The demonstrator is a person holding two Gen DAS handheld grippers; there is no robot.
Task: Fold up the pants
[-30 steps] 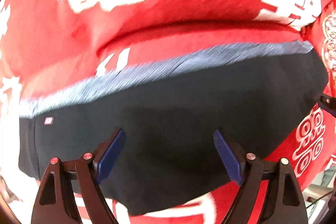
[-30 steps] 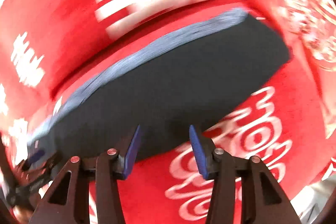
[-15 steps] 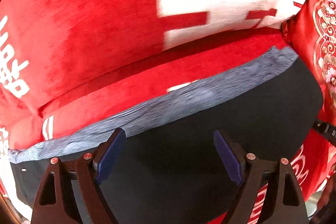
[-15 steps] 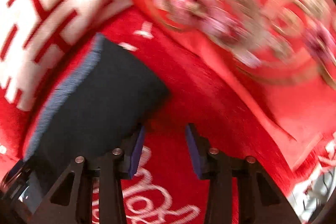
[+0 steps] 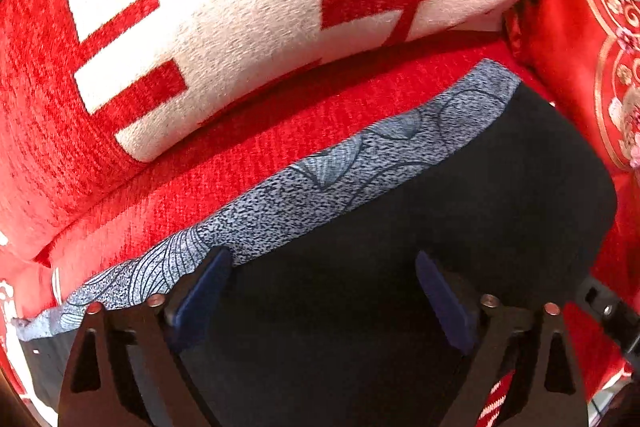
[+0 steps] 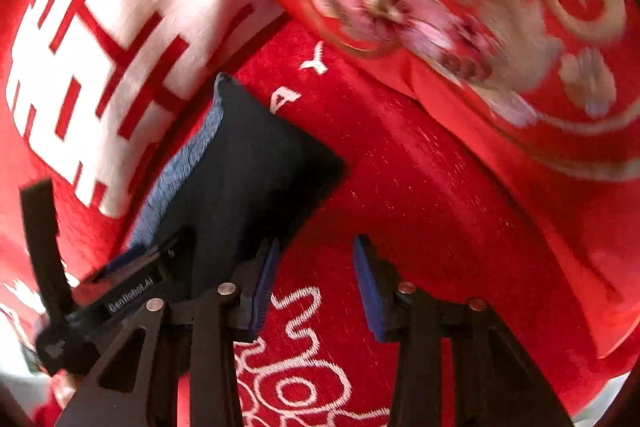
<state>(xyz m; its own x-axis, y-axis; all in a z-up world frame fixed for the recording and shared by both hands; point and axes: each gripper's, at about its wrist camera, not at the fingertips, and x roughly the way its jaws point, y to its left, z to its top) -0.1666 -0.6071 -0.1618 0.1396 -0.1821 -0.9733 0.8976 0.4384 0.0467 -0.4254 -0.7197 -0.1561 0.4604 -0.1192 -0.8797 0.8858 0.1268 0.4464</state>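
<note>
The pants (image 5: 460, 211) are black, folded into a flat block with a blue-grey patterned waistband (image 5: 320, 183) along the far edge. They lie on a red sofa seat (image 5: 248, 151). My left gripper (image 5: 320, 291) is open and empty, its blue pads over the black cloth near the waistband. In the right wrist view the pants (image 6: 256, 163) lie left of centre. My right gripper (image 6: 314, 283) is open and empty over bare red cover, just right of the pants' near corner. The left gripper's body (image 6: 120, 299) shows at lower left.
A red backrest cushion with large white characters (image 5: 248, 11) rises behind the pants. A red embroidered pillow with flowers (image 6: 460, 11) stands to the right. The red seat cover carries white lettering (image 6: 296, 379) near the front edge.
My left gripper has moved forward over the pants toward the waistband. My right gripper has swung right, off the pants and onto the bare seat beside their corner. Both stay open.
</note>
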